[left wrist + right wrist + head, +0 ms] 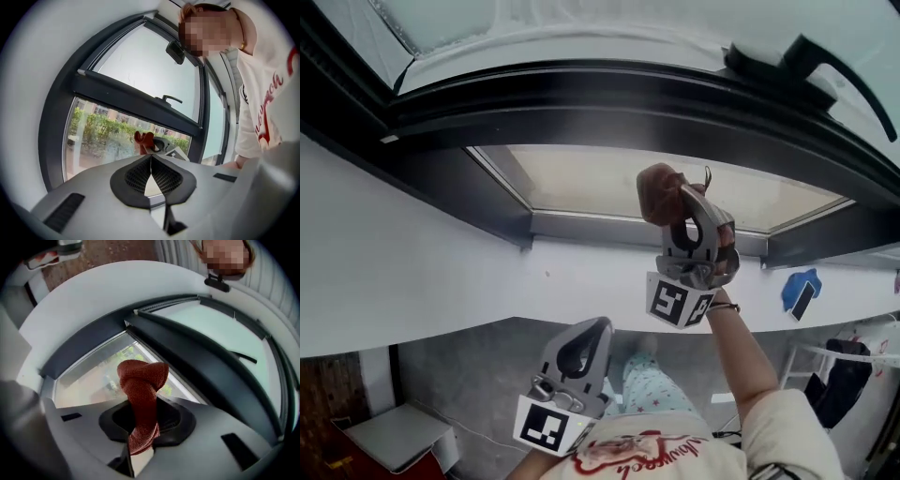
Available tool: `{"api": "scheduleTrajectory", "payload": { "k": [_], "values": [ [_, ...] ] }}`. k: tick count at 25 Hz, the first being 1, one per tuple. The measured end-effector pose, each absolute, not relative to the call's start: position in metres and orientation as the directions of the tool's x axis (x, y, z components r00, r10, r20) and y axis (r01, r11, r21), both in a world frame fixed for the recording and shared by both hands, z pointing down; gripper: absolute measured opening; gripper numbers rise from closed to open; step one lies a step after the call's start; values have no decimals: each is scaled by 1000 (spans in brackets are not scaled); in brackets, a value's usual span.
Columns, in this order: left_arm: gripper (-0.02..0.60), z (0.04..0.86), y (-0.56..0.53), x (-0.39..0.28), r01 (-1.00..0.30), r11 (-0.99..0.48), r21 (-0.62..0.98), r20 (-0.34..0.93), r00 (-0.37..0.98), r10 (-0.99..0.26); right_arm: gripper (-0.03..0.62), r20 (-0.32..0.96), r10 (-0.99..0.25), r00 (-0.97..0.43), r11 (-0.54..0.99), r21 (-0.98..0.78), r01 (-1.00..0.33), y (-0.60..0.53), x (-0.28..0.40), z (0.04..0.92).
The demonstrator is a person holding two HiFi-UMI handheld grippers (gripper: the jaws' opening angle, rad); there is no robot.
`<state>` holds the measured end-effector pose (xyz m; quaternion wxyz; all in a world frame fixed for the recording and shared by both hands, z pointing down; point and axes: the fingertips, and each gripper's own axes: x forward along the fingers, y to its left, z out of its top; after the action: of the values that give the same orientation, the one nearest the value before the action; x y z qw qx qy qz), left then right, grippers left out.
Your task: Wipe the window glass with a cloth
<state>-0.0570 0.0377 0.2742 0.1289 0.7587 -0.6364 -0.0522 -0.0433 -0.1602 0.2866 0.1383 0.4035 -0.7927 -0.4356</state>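
My right gripper (675, 202) is shut on a rust-brown cloth (659, 194) and holds it up against the lower window pane (581, 183). In the right gripper view the bunched cloth (140, 390) stands out of the closed jaws in front of the glass (93, 376). My left gripper (592, 330) hangs lower and to the left, shut with nothing in it. In the left gripper view its jaws meet, and the cloth (143, 139) shows beyond them by the pane (108, 138), with greenery outside.
A dark window frame (581, 103) separates the lower pane from an upper pane with a black handle (811, 56). A white wall (412, 262) runs below. A blue object (800, 292) hangs at right. A drying rack (848, 366) and a box (394, 436) stand on the floor.
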Motion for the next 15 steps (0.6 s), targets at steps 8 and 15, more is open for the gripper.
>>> {"api": "scheduleTrajectory", "payload": {
  "k": [8, 15],
  "values": [
    [21, 259, 55, -95, -914, -329, 236, 101, 360, -928, 92, -364, -768, -526, -68, 864, -499, -152, -70, 205],
    [21, 276, 63, -116, -910, -327, 255, 134, 368, -920, 86, -400, -727, -557, -154, 887, -436, -161, -116, 210]
  ]
}}
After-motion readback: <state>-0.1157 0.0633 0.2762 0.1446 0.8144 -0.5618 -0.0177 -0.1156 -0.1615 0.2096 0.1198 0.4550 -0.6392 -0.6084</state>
